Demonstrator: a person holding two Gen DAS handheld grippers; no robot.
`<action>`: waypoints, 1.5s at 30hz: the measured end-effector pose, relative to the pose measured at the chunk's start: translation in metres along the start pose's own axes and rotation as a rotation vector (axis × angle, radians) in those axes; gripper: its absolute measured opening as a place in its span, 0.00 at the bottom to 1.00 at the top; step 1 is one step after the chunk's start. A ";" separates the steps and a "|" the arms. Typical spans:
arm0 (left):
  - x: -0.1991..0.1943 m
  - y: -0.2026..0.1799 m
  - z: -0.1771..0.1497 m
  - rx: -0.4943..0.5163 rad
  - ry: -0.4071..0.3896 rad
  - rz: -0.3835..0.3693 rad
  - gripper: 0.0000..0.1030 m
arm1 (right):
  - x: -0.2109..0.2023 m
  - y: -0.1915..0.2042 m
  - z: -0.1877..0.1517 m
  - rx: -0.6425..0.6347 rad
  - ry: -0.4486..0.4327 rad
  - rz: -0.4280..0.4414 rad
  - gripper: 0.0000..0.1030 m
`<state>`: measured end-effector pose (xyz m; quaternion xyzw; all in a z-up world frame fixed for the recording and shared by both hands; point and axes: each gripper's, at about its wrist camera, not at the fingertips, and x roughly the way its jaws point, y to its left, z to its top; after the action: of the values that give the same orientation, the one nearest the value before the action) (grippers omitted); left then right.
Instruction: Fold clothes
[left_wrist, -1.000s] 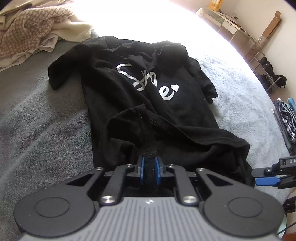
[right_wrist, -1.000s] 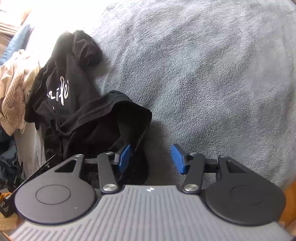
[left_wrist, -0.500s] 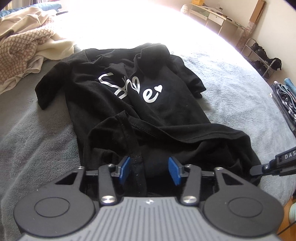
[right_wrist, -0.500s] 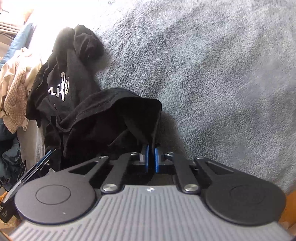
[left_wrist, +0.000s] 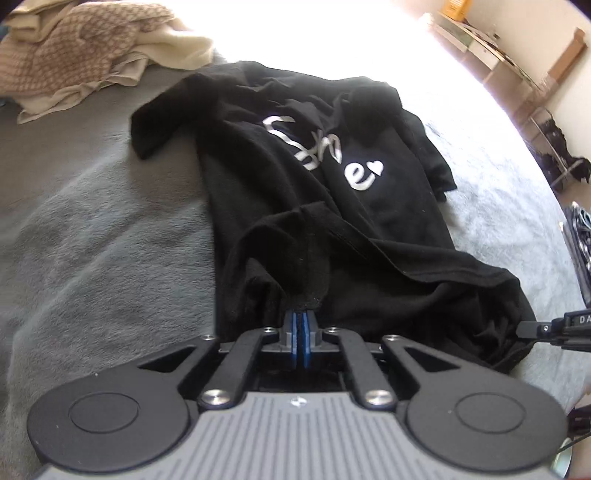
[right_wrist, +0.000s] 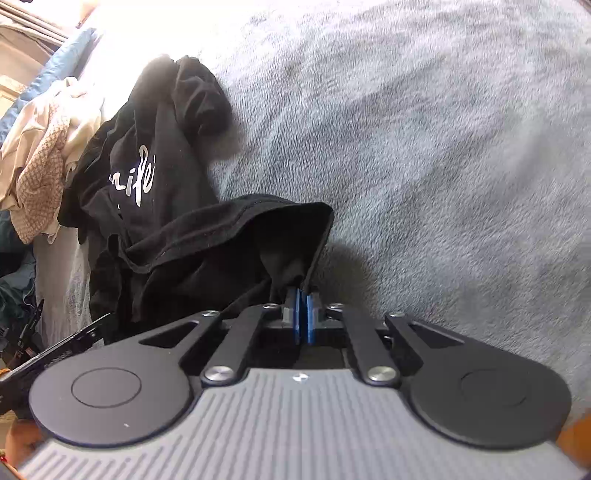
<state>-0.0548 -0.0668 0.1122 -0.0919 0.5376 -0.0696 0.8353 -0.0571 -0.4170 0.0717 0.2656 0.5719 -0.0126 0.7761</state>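
T-shirt (left_wrist: 332, 206) hem pinched in both hand-held grippers: left (left_wrist: 300, 325), right (right_wrist: 301, 295).

Both wrist cams look steeply down along their fingers, close over the bed (right_wrist: 443, 147); shared: black T-shirt (left_wrist: 332, 229) hem.

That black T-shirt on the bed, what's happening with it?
Someone is folding laundry with two hand-held grippers. The black T-shirt lies print-up and rumpled on the grey blanket. The left gripper has its fingers shut on a bunched bit of the shirt's near edge, and the right gripper has pinched the hem at the other corner. No fold is made yet. A heap of cream clothes waits beyond.
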 end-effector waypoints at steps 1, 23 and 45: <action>-0.009 0.007 -0.002 -0.025 -0.006 0.014 0.03 | -0.005 -0.001 0.002 -0.013 -0.012 -0.011 0.02; -0.131 0.067 -0.050 -0.086 -0.086 0.264 0.00 | -0.082 -0.007 0.034 -0.507 -0.139 -0.238 0.01; 0.000 0.040 -0.089 -0.135 0.130 -0.117 0.49 | -0.067 -0.013 0.029 -0.550 -0.079 -0.231 0.01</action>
<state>-0.1350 -0.0353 0.0673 -0.1743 0.5878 -0.0874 0.7852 -0.0591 -0.4601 0.1325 -0.0221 0.5496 0.0441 0.8340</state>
